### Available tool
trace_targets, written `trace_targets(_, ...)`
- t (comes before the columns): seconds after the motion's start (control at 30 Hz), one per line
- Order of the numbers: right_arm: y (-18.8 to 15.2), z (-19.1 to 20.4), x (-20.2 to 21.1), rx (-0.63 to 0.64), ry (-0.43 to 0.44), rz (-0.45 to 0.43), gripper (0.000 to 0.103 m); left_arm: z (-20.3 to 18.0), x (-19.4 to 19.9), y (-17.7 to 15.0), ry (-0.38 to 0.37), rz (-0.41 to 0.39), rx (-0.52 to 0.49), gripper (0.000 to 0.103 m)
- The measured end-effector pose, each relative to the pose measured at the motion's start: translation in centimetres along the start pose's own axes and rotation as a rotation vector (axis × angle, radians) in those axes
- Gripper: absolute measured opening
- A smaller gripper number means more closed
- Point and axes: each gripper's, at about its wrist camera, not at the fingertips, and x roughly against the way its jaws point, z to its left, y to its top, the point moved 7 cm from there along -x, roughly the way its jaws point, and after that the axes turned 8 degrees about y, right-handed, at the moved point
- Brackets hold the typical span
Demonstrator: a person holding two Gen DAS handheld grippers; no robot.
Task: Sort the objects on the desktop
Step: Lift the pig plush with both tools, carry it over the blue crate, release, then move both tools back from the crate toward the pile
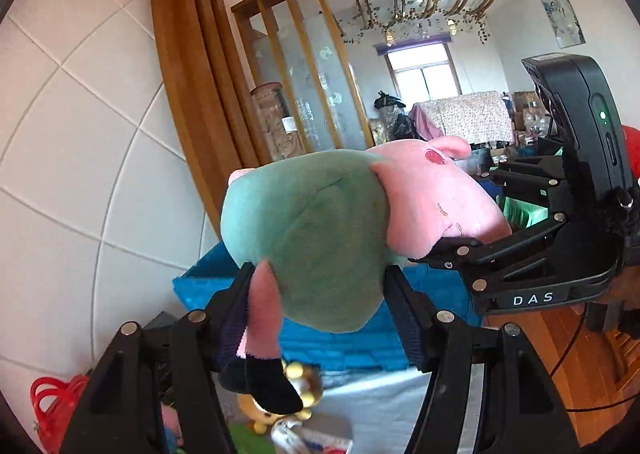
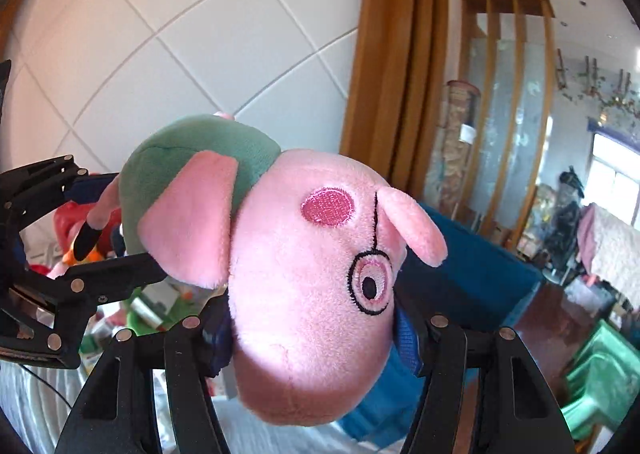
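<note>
A pink pig plush in a green shirt (image 1: 320,230) hangs in the air, held by both grippers. My left gripper (image 1: 320,310) is shut on its green body and one leg. My right gripper (image 2: 312,338) is shut on its pink head (image 2: 312,294). In the left wrist view the right gripper (image 1: 456,254) comes in from the right onto the head. In the right wrist view the left gripper (image 2: 92,226) reaches in from the left onto the body. A blue bin (image 1: 360,342) sits below and behind the plush; it also shows in the right wrist view (image 2: 472,278).
Other toys lie on the grey-white table: a yellow plush (image 1: 288,394), a red item (image 1: 52,402) and a red and orange toy pile (image 2: 80,238). A white tiled wall (image 1: 80,134) and a wooden divider (image 1: 192,66) stand behind. A green stool (image 2: 600,370) stands at the right.
</note>
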Motion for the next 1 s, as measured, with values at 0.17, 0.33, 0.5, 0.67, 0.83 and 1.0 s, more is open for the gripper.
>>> trace_targets(0.17, 1.8, -8.6, -2.2, -0.057, -0.052, 0.013, 0.065, -3.3, -7.9, 4.7, -0.012, 0.0, 0.018, 0.064)
trace_targets(0.33, 3.1, -16.4, -7.8, -0.123, -0.097, 0.089, 0.083, -3.3, -15.4, 8.2, 0.166, 0.038, 0.047, 0.079)
trace_targets(0.5, 2.3, -21.2, -5.7, -0.208, -0.093, 0.032, 0.099, -0.9, -16.3, 8.5, 0.27, 0.023, 0.17, 0.102)
trace_targets(0.67, 0.4, -22.1, -3.5, -0.272, -0.024, -0.015, 0.102, -1.0, -15.7, 6.6, 0.301, 0.065, 0.187, 0.102)
trace_targets(0.83, -1.6, -20.4, -1.8, -0.282, 0.035, -0.022, 0.102, -2.1, -14.0, 5.0, 0.354, 0.106, 0.14, 0.102)
trace_targets(1.0, -2.8, -18.6, -2.2, -0.263, 0.071, 0.002, 0.102, -3.6, -12.2, 3.5, 0.38, 0.134, 0.131, 0.102)
